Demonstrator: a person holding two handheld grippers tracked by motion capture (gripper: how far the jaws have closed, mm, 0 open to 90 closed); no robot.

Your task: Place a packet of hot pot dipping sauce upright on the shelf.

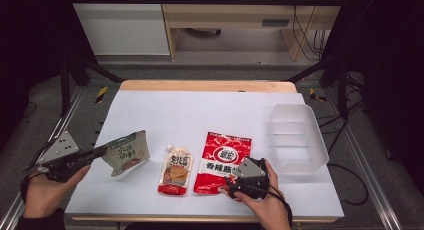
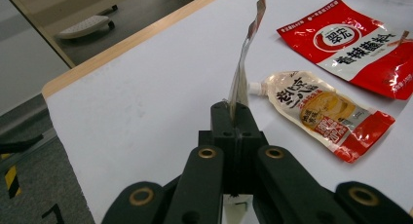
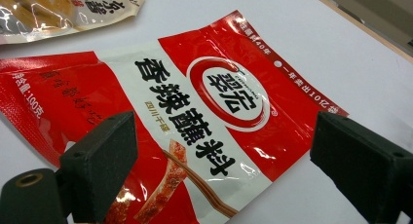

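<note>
Three pouches lay or hung across the white surface [image 1: 200,110], with a clear plastic tub [image 1: 298,138] at its far right. At the left edge, the left hand-held gripper [image 1: 102,151] had its jaws pressed together on the edge of a grey-green pouch [image 1: 126,152], holding it lifted off the surface with its printed face turned toward the camera in the high view. In the left gripper view that pouch [image 2: 242,73] stood edge-on and upright, rising from between the shut jaws.

Just right of it lay a cream spouted pouch [image 1: 175,170] with a red bottom band, flat on the surface, spout pointing away from the person. Beside that, nearly touching, lay a red seasoning pouch [image 1: 221,161] with a white band and a round emblem, also flat.

At the near right corner of the red pouch, the right hand-held gripper [image 1: 231,183] hovered low, its jaws spread wide apart. In the right gripper view the red seasoning pouch [image 3: 204,121] stretched between the two black pads, neither pad touching it as far as could be told. The tub sat well apart from the pouches.
</note>
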